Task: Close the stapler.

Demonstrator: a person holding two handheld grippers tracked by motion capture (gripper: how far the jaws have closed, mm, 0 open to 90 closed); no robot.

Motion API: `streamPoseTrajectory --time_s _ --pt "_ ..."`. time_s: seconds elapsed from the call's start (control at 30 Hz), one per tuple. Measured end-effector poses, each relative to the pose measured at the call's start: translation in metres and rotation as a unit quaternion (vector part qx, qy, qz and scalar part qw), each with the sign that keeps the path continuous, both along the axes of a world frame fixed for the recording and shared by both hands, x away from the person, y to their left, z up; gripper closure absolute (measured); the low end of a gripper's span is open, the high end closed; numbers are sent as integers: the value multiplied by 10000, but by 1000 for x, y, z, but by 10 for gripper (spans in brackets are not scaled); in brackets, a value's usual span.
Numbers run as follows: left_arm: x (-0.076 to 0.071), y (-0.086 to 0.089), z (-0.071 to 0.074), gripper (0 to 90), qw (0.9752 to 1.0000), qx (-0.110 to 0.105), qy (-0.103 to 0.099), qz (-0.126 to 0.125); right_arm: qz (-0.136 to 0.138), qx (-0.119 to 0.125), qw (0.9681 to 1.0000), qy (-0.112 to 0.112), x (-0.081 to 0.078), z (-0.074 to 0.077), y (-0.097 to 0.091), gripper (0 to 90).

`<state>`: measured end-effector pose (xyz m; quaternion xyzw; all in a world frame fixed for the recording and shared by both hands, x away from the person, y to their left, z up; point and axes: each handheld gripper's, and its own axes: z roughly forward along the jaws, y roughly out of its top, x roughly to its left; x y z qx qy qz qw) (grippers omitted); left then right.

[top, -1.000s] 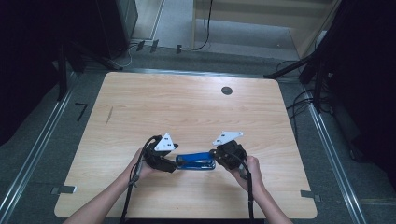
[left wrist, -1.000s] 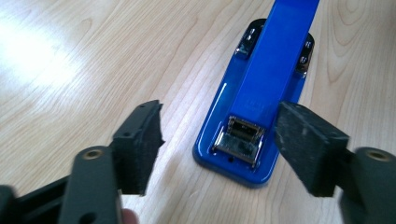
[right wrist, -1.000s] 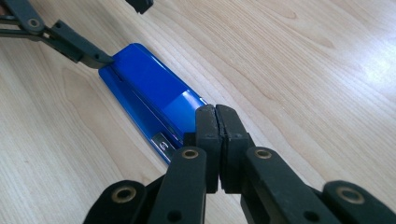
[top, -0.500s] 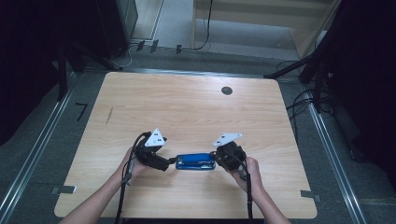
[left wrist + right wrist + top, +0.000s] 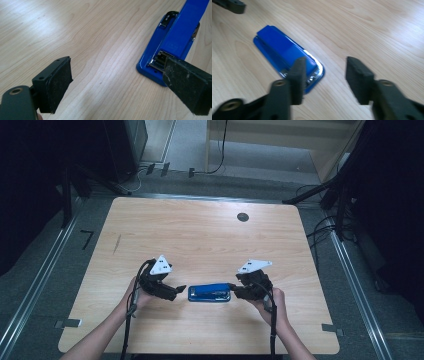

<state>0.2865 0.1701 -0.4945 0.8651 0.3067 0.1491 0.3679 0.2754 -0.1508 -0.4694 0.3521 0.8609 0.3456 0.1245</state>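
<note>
A blue stapler point(image 5: 209, 292) lies flat on the wooden table point(image 5: 200, 235), near its front edge and between my two grippers. My left gripper point(image 5: 177, 293) stands just left of it, its jaws having just opened wide. In the left gripper view the stapler point(image 5: 172, 42) lies ahead and to the right, partly behind the right pad, with bare wood between the jaws of the left gripper point(image 5: 117, 70). My right gripper point(image 5: 234, 293) is at the stapler's right end and its jaws have just been opening. In the right gripper view the stapler point(image 5: 284, 52) lies behind the left jaw of the right gripper point(image 5: 325, 66), not between the pads.
A small black round hole point(image 5: 243, 216) sits at the table's far right. A thin dark mark point(image 5: 116, 244) lies on the left side. Cables and dark stands ring the table on the floor. The left gripper's jaw point(image 5: 233, 5) shows beyond the stapler.
The left gripper let go of the stapler's left end and drew back to the left, opening. The right gripper, shut on the right end before, has opened. The stapler stays put.
</note>
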Motion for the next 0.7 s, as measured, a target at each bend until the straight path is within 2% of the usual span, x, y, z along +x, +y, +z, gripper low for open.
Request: streamPoseTrajectory --time_s 0.1,0.17,0.2,0.23,0.27,0.43,0.53,0.6,0.7 --pt "0 3 2 86 9999 21 -53 101 -204 -1 9998 -65 1 2 -11 342" --pt "0 6 3 81 9997 63 -106 227 -335 32 9994 -119 2 5 -20 274" --pt "0 8 4 79 9995 52 -114 306 -384 47 9992 -97 1 6 -24 211" --pt "0 8 4 79 9995 52 -114 306 -384 47 9992 -97 1 6 -24 211" --pt "1 13 5 76 9988 82 -153 452 -540 62 9985 -96 1 7 -35 157" --pt "4 23 5 61 9966 187 -245 770 -864 26 9960 -222 -2 9 -62 117" --pt "7 32 4 55 9947 236 -271 959 -1136 68 9932 -250 -6 8 -81 78" --pt "9 38 2 52 9934 278 -245 1084 -1347 31 9904 -316 -8 5 -94 36" --pt "12 46 -1 51 9926 199 -152 1187 -1538 21 9878 -251 -9 -4 -110 0"
